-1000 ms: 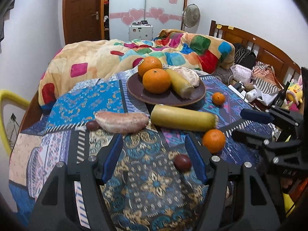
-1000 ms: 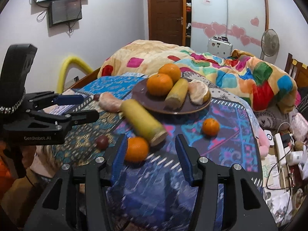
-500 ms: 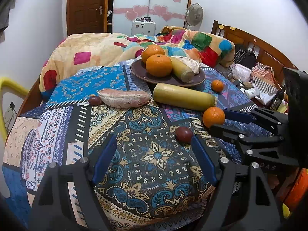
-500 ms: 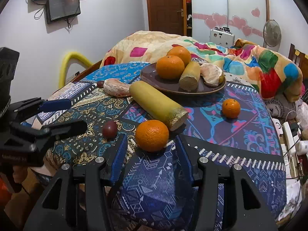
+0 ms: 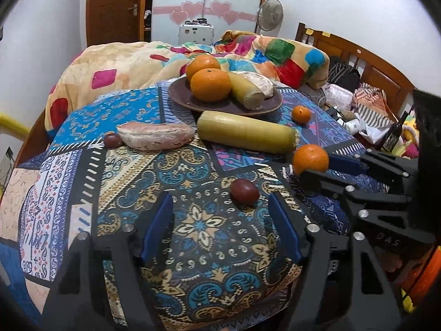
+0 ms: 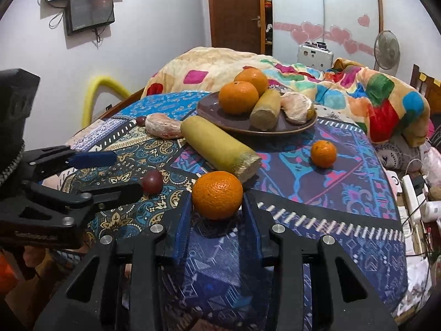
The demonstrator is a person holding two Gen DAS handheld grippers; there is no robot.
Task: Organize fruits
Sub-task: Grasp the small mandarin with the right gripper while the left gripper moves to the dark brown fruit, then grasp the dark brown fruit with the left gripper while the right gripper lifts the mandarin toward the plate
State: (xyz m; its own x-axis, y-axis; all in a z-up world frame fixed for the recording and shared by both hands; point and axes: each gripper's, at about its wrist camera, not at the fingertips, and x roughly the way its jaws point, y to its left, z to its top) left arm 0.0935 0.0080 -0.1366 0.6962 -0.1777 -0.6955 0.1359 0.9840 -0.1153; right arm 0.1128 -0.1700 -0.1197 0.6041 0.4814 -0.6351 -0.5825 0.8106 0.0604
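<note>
the right tongs (image 6: 217,212) sit low at the near edge of the bench (image 6: 317,220), their blue pads on either side of a large orange (image 6: 217,194); the pads look to be touching its sides, but whether they press or only frame it cannot be told for certain. the orange rests on the patterned cloth (image 5: 193,220) just in front of the cut end of a long yellow-green gourd-like fruit (image 6: 220,147) that lies on its side. the left tongs (image 5: 220,229) are spread wide and grip nothing; a small dark red round fruit (image 5: 244,190) lies on the cloth just ahead of them, nearer the right-hand pad. in the left wrist view the same orange (image 5: 310,158) shows between the right tongs' tips at the right side.

farther back stands a brown plate (image 5: 209,104) holding two oranges (image 5: 210,84), a shorter piece of the yellow-green fruit (image 5: 245,93) and a peeled citrus (image 6: 297,107). a pale pink peeled segment (image 5: 155,139) lies left of the long fruit, with another small dark fruit (image 5: 112,140) touching its left end. a small orange (image 6: 323,154) lies alone on the cloth to the right, well apart from the plate. a bed with a colourful quilt (image 6: 358,88) lies behind the bench
</note>
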